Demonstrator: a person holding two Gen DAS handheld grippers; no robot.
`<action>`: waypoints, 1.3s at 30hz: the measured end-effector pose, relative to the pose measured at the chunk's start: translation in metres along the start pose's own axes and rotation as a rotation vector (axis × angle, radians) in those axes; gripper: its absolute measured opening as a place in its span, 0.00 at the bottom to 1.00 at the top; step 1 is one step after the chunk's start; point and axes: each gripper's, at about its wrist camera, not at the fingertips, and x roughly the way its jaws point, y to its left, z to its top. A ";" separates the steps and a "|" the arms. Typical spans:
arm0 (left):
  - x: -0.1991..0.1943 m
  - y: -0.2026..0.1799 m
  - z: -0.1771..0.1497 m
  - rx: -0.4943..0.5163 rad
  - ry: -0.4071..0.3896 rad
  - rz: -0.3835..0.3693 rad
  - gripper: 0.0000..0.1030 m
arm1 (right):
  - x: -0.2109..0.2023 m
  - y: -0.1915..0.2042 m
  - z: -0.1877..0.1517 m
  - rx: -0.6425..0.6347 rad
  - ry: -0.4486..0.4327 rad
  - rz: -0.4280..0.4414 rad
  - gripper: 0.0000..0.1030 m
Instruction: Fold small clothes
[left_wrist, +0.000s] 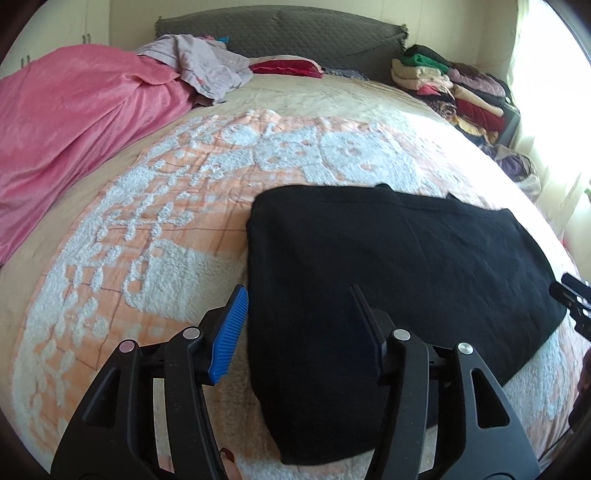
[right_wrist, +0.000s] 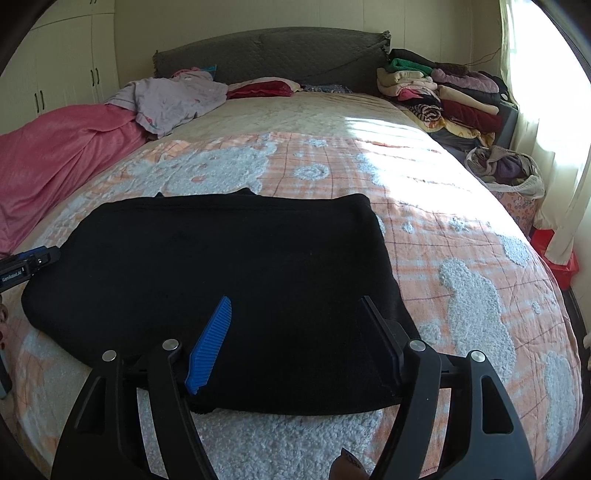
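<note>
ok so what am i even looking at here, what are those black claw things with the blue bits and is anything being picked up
Those claws are two hand-held grippers; a person carries one in each hand, and each has a wide-angle camera looking along its two fingers. One picture is from the left gripper, the other from the right gripper. Each gripper also shows at the edge of the other's picture. The blue strips are ribbed pads on the fingers.

Both look down at a bed with an orange and white bedspread. A black garment, already folded into a flat block, lies on it. Both grippers stand open over its near edge and hold nothing. Further back are a pink blanket and a pile of folded clothes.
</note>
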 end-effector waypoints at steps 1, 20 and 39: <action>0.000 -0.004 -0.003 0.020 0.005 0.006 0.47 | 0.001 0.001 -0.001 -0.005 0.008 0.003 0.67; -0.001 0.000 -0.034 -0.002 0.082 -0.037 0.58 | 0.002 -0.012 -0.040 0.068 0.086 0.023 0.67; -0.017 0.026 -0.042 -0.105 0.069 -0.035 0.91 | -0.056 -0.011 -0.056 0.102 -0.001 0.023 0.90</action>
